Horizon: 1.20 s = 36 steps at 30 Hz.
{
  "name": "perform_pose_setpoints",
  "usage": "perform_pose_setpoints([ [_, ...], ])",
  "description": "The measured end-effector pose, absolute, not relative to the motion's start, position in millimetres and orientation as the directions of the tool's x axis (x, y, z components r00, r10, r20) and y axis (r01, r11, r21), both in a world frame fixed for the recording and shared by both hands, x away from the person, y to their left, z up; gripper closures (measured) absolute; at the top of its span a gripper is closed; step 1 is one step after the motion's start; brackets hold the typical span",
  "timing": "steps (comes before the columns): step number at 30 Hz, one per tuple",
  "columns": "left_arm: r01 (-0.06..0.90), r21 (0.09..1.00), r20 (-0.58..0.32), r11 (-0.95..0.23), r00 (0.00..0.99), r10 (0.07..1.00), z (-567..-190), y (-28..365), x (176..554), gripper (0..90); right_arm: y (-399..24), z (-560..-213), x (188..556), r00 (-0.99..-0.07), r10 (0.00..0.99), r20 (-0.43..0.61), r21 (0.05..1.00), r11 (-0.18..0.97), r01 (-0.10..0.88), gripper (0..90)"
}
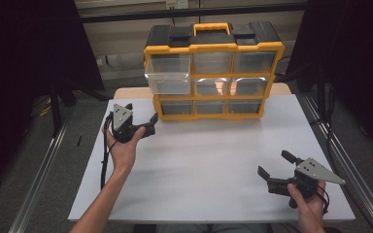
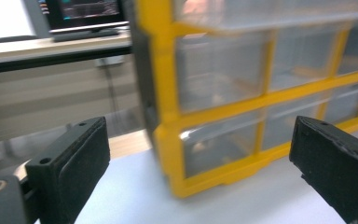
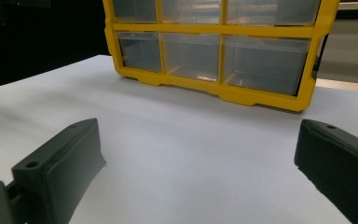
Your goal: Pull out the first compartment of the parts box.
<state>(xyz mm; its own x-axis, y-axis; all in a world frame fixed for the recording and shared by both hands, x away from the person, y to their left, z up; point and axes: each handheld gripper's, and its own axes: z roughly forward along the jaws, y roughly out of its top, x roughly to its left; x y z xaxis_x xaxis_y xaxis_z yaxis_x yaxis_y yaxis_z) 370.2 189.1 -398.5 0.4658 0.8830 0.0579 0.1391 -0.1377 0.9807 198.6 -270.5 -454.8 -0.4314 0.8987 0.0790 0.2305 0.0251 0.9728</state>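
Clearly nearer, the left gripper (image 1: 143, 112), fingers apart, sits just left of the organizer (image 1: 213, 73) whose top-left drawer (image 1: 168, 74) juts toward the surface's near edge.

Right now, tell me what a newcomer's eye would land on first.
The yellow drawer cabinet at the table's far edge stands out, its top-left clear drawer pulled out. The left hand-held gripper hovers open beside the cabinet's lower left corner; the right hand-held gripper sits open near the front right.
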Motion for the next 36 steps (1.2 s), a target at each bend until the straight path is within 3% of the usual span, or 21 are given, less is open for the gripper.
perform_pose_setpoints([
  [15,0.152,0.977,0.053,-0.147,0.499,0.865,-430.9,200.5,338.0,5.4,-268.8,-454.7,199.9,-0.430,0.900,0.074,0.973,0.028,0.227,0.5],
  [19,0.173,0.978,0.016,-0.121,0.510,0.860,-433.2,204.3,329.0,5.7,-268.9,-454.7,200.2,-0.431,0.899,0.074,0.974,0.028,0.226,0.7],
  [29,0.151,0.973,0.075,-0.174,0.508,0.858,-438.1,213.4,304.7,6.3,-269.2,-454.5,199.8,-0.433,0.898,0.079,0.972,0.027,0.233,0.8],
  [36,0.150,0.979,0.041,-0.135,0.509,0.860,-437.5,226.7,290.2,6.1,-270.5,-454.4,199.5,-0.425,0.901,0.081,0.973,0.021,0.229,0.8],
])
